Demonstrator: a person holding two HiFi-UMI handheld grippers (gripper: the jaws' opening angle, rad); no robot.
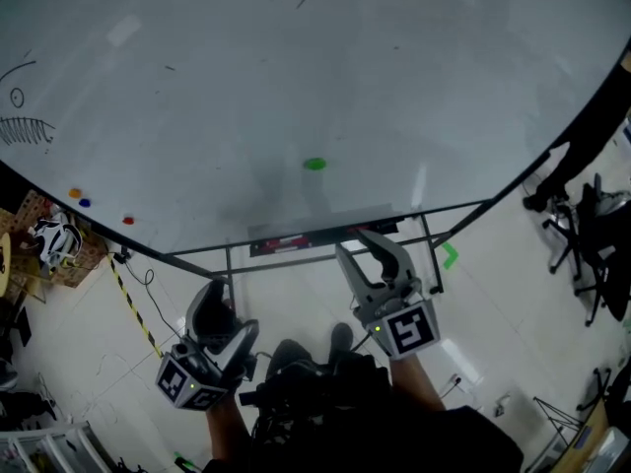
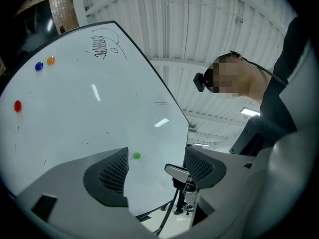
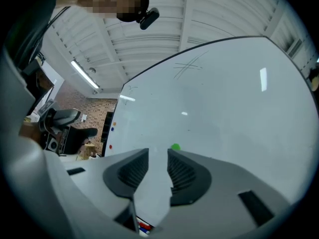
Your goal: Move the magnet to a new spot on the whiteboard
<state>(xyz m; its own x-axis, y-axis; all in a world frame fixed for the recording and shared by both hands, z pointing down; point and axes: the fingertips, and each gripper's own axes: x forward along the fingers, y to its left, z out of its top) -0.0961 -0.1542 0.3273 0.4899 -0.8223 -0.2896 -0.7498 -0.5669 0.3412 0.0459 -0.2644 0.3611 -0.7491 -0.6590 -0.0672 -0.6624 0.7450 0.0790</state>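
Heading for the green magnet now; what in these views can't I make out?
Tray under the whiteboard: head view, partly behind the right claw; contents too small to name.
Green magnet: small and soft in every view; thickness unreadable.
Scribble at the board's left: cut by the head view's edge.
Coloured magnets: too small everywhere to tell shape.

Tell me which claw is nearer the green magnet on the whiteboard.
Right. In the head view the right claw is just below-right of the green magnet; the left claw is lower and farther off to its left. Neither touches it.
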